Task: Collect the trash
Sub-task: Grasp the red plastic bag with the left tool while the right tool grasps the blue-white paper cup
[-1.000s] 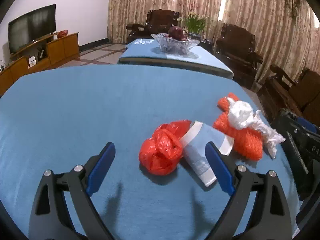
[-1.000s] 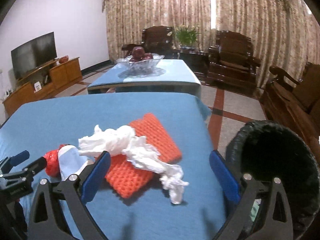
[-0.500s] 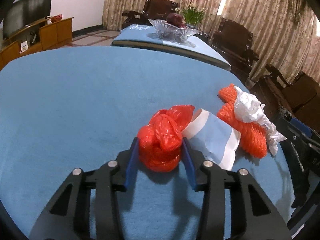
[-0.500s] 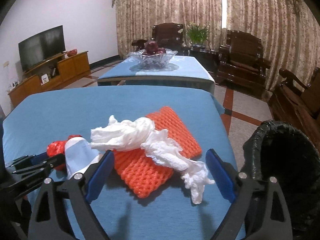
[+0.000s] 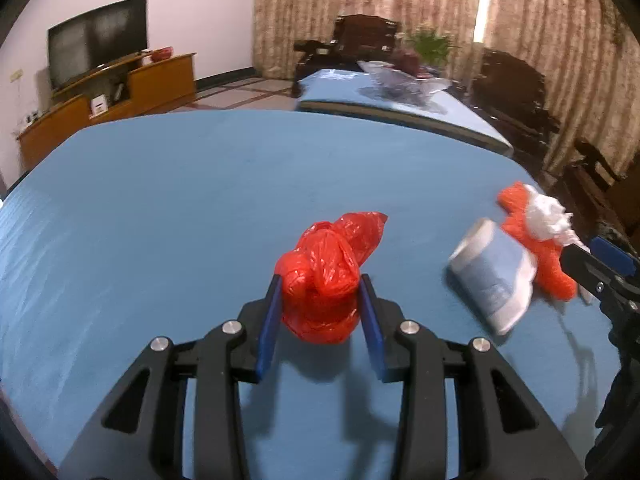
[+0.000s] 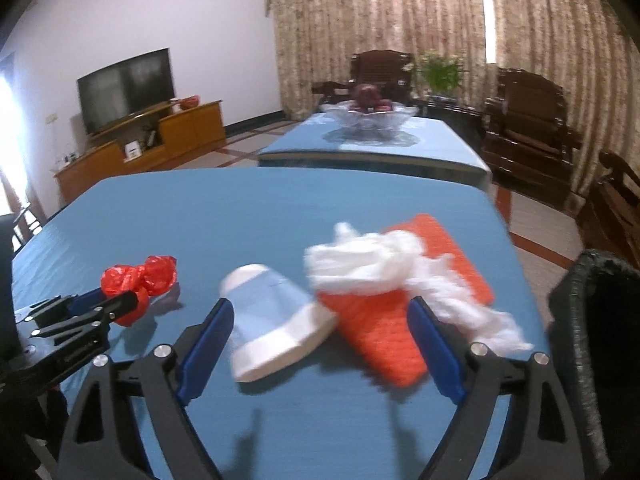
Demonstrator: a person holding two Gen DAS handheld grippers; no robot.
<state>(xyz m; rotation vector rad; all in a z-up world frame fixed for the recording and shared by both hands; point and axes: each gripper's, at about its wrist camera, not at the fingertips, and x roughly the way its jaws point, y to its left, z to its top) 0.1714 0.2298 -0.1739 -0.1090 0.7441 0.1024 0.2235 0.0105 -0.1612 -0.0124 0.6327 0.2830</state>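
Observation:
My left gripper [image 5: 320, 312] is shut on a crumpled red plastic bag [image 5: 324, 280] and holds it just above the blue table [image 5: 160, 208]. The bag also shows in the right wrist view [image 6: 138, 280], with the left gripper [image 6: 116, 304] on it. A blue-and-white paper cup [image 6: 272, 320] lies on its side between the pads of my open right gripper [image 6: 320, 340]. An orange foam net [image 6: 400, 320] lies to its right with a white crumpled tissue [image 6: 380, 264] on top. The cup [image 5: 492, 276] and net [image 5: 540, 256] also show in the left wrist view.
A black-lined trash bin [image 6: 600, 340] stands off the table's right edge. A second blue table [image 6: 372, 148] with a glass fruit bowl [image 6: 368, 116] is behind. Dark wooden chairs [image 6: 528, 136] stand at right, and a TV cabinet [image 6: 140, 156] at left.
My left gripper closed on the red bag and pulled it left, away from the cup. My right gripper moved left so that the cup and net now lie between its fingers.

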